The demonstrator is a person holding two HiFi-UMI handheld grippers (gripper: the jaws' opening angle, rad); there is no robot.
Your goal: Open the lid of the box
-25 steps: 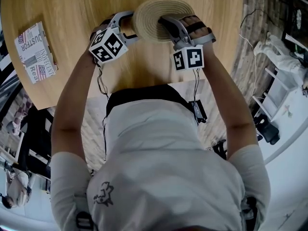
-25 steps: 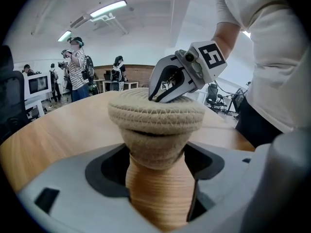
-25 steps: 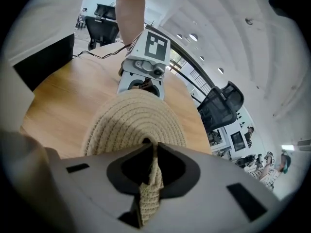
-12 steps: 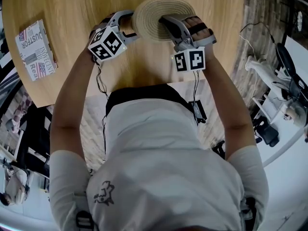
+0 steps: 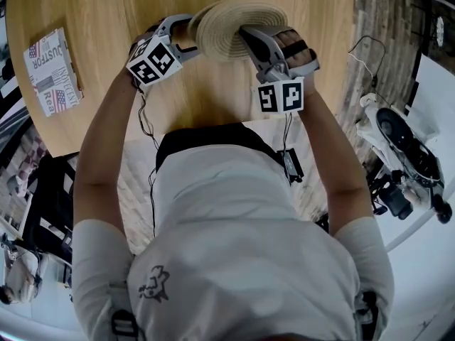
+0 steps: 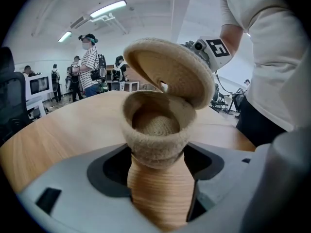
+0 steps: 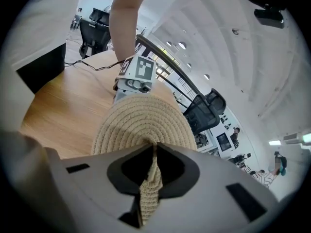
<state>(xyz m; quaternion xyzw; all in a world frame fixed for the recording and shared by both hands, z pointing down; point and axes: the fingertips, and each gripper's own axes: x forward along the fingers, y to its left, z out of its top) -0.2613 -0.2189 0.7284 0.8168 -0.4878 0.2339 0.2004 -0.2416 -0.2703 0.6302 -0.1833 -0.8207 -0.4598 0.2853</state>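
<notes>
Pinching the lid (image 7: 141, 123) rim; right hand-held gripper (image 7: 154, 147) nearly closed.

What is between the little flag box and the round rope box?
Mostly bare wooden table, then the left gripper, shut on the rope box. Nothing else sits before the flag box. The head view shows it.

We're in an open-plan office or lab: strip lights (image 6: 108, 8) line the white ceiling, people (image 6: 89, 64) stand among desks with a monitor (image 6: 39, 84), and black office chairs (image 7: 210, 107) sit beyond our wooden worktop (image 5: 92, 20).
</notes>
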